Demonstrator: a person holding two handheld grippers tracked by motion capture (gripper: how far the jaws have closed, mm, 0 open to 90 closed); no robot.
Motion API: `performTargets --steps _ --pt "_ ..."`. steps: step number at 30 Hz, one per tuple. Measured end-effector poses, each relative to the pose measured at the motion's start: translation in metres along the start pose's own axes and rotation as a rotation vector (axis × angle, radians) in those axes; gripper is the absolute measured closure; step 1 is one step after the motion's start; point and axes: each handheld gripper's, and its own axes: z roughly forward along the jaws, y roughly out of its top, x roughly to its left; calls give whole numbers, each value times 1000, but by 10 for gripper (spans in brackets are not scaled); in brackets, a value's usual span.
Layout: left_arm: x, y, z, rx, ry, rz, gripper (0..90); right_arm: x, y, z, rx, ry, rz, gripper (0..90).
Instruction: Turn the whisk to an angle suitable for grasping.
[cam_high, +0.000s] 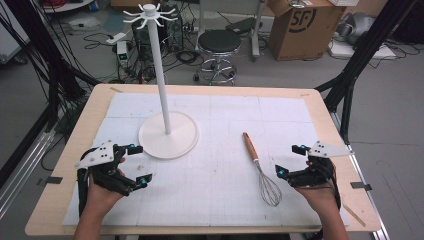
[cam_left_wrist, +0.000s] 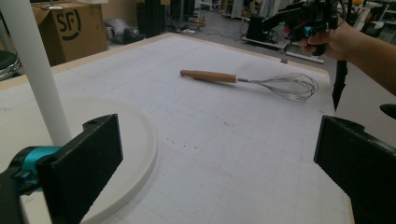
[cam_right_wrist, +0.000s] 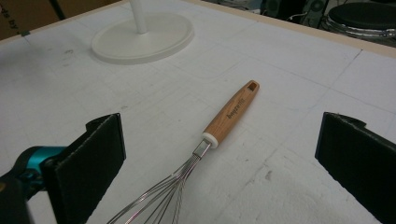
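Wooden-handled whisk (cam_high: 261, 170) lies on mat (cam_high: 220, 195).

Each black gripper (cam_high: 138, 164) has 2 flat jaws, teal fittings, a grey 3-cornered plate

Evenly lit from overhead, bright, soft faint shadows beside the whisk (cam_high: 261, 170). Slightly soft throughout; near the whisk sharp, blurred at foreground edges.

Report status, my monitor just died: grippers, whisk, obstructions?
Left gripper open, right gripper open. Whisk flat on mat, untouched. White stand left of it, apart.
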Motion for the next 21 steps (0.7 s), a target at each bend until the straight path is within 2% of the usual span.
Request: performTargets --steps 6,8,14,15,16,21 --pt "0 0 0 5 0 0 17 2 5 4 20 1 -15 6" --pt "1 0 0 -8 -4 -8 17 2 7 7 34 0 -14 6" --pt "3 0 1 -15 -12 -6 17 -2 26 28 121 -7 -10 6" --pt "3 0 1 -14 -13 -6 17 -2 26 28 121 -7 -10 6" --pt "3 0 1 -16 -15 -7 17 -3 32 36 143 -2 -24 6" --pt "3 5 0 -38 -31 -1 17 -4 43 59 227 -4 -30 6"
